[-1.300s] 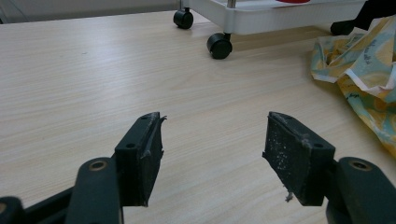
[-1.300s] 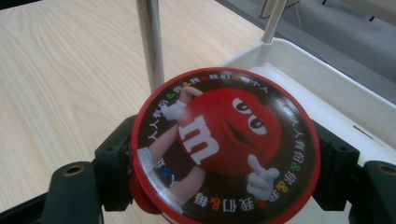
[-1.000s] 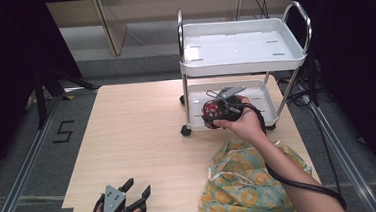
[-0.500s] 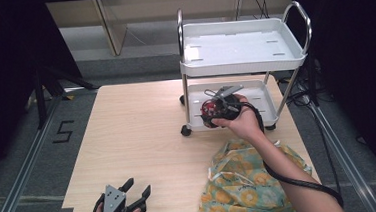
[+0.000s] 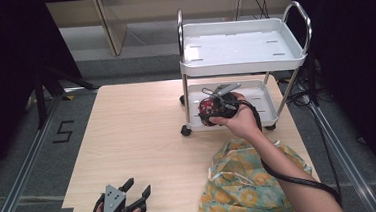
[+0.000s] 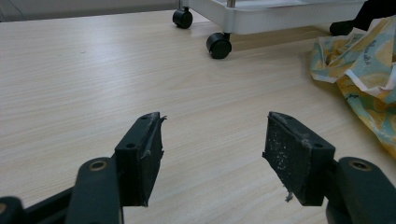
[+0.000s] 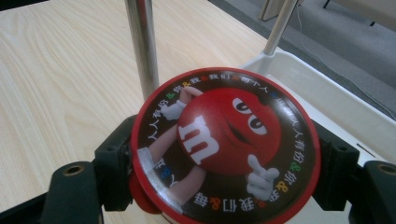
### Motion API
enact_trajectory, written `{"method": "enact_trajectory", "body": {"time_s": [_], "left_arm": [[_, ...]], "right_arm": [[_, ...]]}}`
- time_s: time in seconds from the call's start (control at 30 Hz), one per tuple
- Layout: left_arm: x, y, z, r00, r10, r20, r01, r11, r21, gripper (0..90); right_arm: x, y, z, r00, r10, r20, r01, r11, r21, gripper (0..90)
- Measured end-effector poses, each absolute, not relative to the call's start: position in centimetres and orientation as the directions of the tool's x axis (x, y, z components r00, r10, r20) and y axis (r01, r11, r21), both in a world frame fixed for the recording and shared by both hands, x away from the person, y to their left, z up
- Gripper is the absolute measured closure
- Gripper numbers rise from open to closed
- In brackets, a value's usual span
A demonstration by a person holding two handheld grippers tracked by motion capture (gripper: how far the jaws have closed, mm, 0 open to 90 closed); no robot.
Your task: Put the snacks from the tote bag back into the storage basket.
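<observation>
While clamped in the right gripper (image 7: 224, 154), round red tin (image 7: 225, 147), cartoon-candy lid, ringed lettering.

The worktop (image 5: 143, 134) was pale wood with a fine straight grain. On it, at upper right of the high view, the cart (image 5: 242, 57) was white with shiny chrome posts and black castors. The round tin (image 7: 224, 144) had a red rim and a dark brown lid printed with a red candy figure bearing a white "m", ringed by small white and coloured characters. The cloth (image 5: 247, 187), lower right, was teal-green with yellow-orange round fruit shapes. Both tools were black: left tool (image 6: 212, 149), right tool (image 7: 224, 182).
</observation>
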State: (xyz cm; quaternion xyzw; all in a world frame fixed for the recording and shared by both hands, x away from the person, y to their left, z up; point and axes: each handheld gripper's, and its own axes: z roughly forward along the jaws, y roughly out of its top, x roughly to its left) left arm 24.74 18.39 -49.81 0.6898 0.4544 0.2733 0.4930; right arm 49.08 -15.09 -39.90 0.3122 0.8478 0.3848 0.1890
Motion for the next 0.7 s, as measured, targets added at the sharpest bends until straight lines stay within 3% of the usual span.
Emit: {"method": "enact_trajectory", "body": {"time_s": [0.1,0.17,0.3,0.33,0.4,0.7], "left_arm": [[24.75,18.36,-49.83,0.439,0.895,-0.074,0.358,-0.098,0.929,36.4],[24.79,18.21,-49.88,0.438,0.895,-0.086,0.352,-0.083,0.932,36.4],[24.8,18.22,-49.86,0.439,0.895,-0.085,0.351,-0.084,0.933,36.4],[24.78,18.4,-49.81,0.443,0.894,-0.067,0.355,-0.106,0.929,36.4],[24.79,18.35,-49.83,0.441,0.895,-0.072,0.353,-0.099,0.93,36.4],[24.77,18.27,-49.83,0.439,0.895,-0.073,0.353,-0.097,0.931,36.4]], "right_arm": [[49.19,-14.99,-39.9,-0.736,0.672,-0.085,0.379,0.512,0.771,26.7],[48.77,-14.79,-39.78,-0.708,0.705,-0.05,0.43,0.485,0.761,26.7],[49.07,-14.75,-39.87,-0.721,0.69,-0.062,0.408,0.495,0.767,26.7],[49.38,-14.89,-39.85,-0.737,0.667,-0.107,0.362,0.523,0.771,26.6],[49.13,-14.74,-39.86,-0.721,0.69,-0.065,0.406,0.497,0.767,26.7],[49.45,-14.69,-39.95,-0.717,0.693,-0.075,0.405,0.502,0.764,26.7]]}}
